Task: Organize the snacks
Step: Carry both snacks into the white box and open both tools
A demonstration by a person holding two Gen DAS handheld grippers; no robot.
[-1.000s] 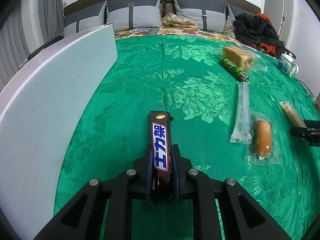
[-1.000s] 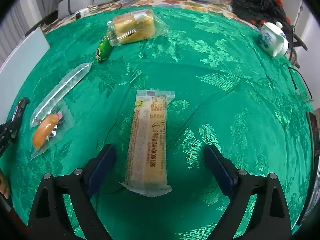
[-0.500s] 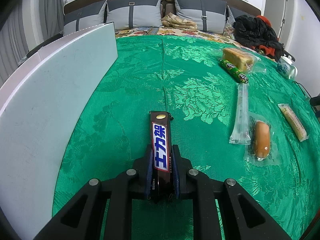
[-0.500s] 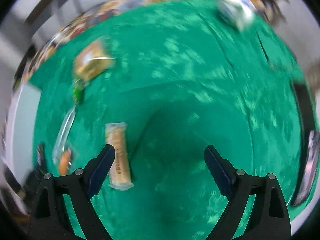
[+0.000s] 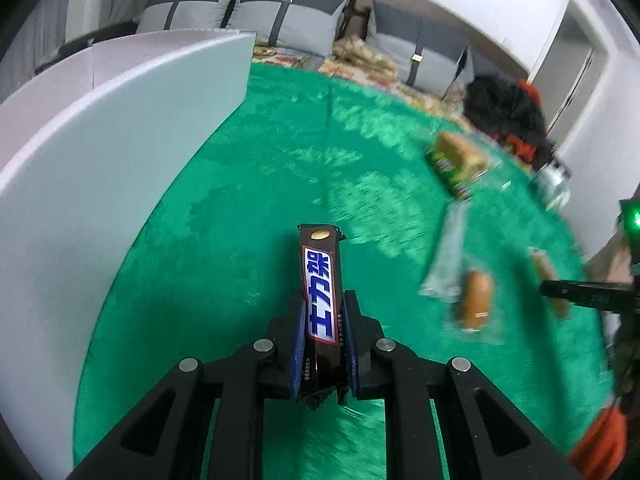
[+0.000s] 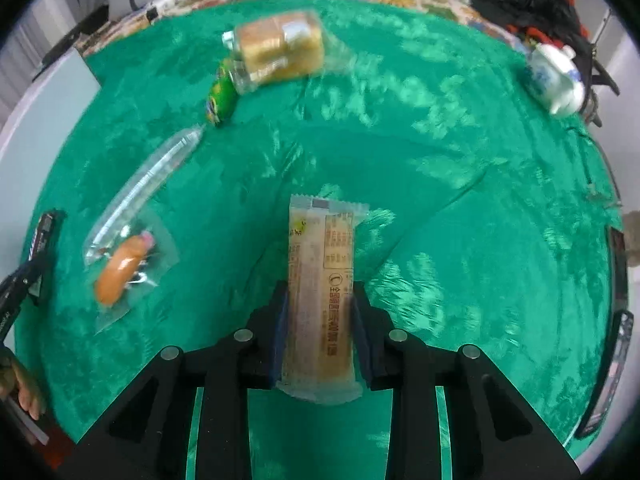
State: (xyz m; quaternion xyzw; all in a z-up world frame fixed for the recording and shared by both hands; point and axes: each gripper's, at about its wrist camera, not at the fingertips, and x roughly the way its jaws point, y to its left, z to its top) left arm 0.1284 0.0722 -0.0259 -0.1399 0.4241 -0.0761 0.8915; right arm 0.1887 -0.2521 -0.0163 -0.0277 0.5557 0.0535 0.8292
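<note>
having just closed, right jaws now pinch the biscuit pack; left jaws still pinch the chocolate bar.

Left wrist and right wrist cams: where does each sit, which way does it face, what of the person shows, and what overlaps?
Left wrist: on the left gripper, looking forward and down over the green cloth; its fingers clamp a chocolate bar.
Right wrist: on the right gripper, facing steeply down; jaws just closed on a biscuit pack; a hand shows at left.
Shared: sausage, bread loaf.

Black left gripper, blue-padded jaws, silver screws.
</note>
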